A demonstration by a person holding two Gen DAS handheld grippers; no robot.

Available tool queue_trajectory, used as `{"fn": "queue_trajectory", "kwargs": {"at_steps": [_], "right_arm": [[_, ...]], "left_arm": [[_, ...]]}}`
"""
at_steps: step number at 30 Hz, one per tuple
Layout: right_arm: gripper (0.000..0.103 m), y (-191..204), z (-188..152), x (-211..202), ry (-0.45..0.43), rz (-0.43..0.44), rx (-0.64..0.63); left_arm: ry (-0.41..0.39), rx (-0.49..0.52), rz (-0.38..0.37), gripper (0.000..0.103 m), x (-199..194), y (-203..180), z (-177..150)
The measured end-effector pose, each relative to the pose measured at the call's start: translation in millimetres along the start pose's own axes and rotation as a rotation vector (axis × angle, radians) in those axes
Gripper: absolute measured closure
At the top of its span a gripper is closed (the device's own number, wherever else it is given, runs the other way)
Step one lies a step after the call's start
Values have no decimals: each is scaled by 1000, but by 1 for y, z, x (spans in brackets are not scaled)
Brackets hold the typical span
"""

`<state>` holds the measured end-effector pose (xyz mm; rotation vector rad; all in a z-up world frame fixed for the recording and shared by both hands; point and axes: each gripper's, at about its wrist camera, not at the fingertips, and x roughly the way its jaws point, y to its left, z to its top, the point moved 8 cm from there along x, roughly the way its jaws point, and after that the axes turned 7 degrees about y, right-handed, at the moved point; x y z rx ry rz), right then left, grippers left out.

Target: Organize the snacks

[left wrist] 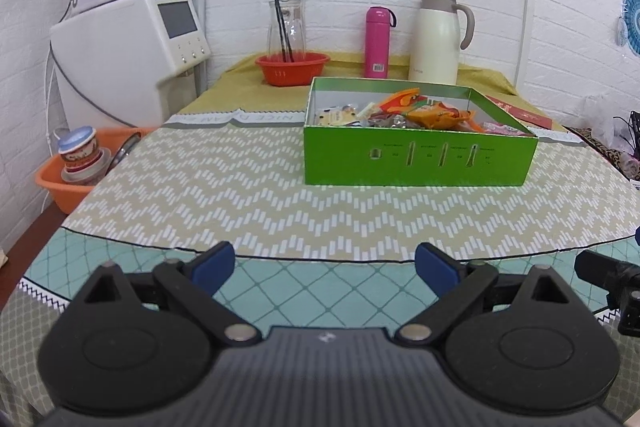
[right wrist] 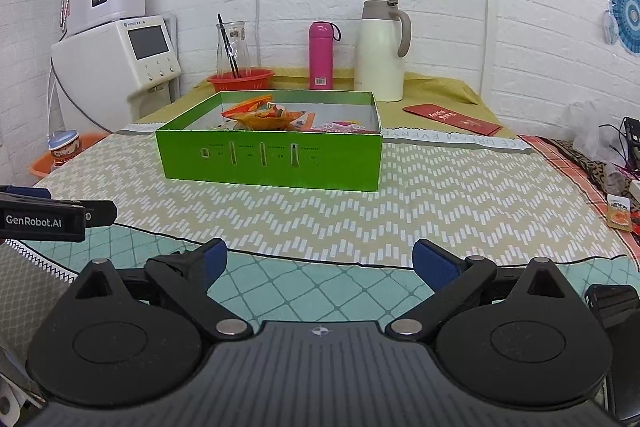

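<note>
Both tools low over the near edge of the table [left wrist: 200,187], over the teal diamond-patterned band of the cloth. Left gripper [left wrist: 325,267]: blue pads [left wrist: 214,265] spread wide apart, nothing between them. Right gripper [right wrist: 320,265]: blue pads [right wrist: 434,265] likewise wide apart and empty.

Green box [left wrist: 416,159], open-topped, standing further back on the chevron part of the cloth, well apart from both grippers and touched by neither. From the left wrist view, ahead and somewhat right of centre; from the right wrist view, ahead and somewhat left [right wrist: 268,159]. So roughly between the two tools, beyond their tips. Front wall printed with small markings and slot-like shapes, too small to read.

Snacks [left wrist: 420,113] heaped inside the box: orange and yellow wrappers uppermost, a pale packet toward the left wall, pink wrapping toward the right. Same heap partly hidden behind the front wall in the right wrist view [right wrist: 264,117]. One more small orange packet [right wrist: 618,213] off at the far right edge of the table, outside the box, well to the right of the right gripper.

Behind the box, along the white brick wall: red basket [left wrist: 292,69] with a glass carafe [left wrist: 286,27], pink flask [left wrist: 377,43], cream thermos jug [left wrist: 436,39]. Red envelope [right wrist: 452,119] flat on the yellow cloth right of the box.
</note>
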<state>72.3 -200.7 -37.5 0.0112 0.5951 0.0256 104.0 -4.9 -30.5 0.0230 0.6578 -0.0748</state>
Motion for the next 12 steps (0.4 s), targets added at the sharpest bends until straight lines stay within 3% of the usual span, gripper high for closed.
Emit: {"fn": "queue_trajectory", "kwargs": {"at_steps": [12], "right_arm": [[0, 0, -4, 6, 15, 1, 10]], "left_arm": [[-9, 4, -11, 7, 1, -1, 1]]}}
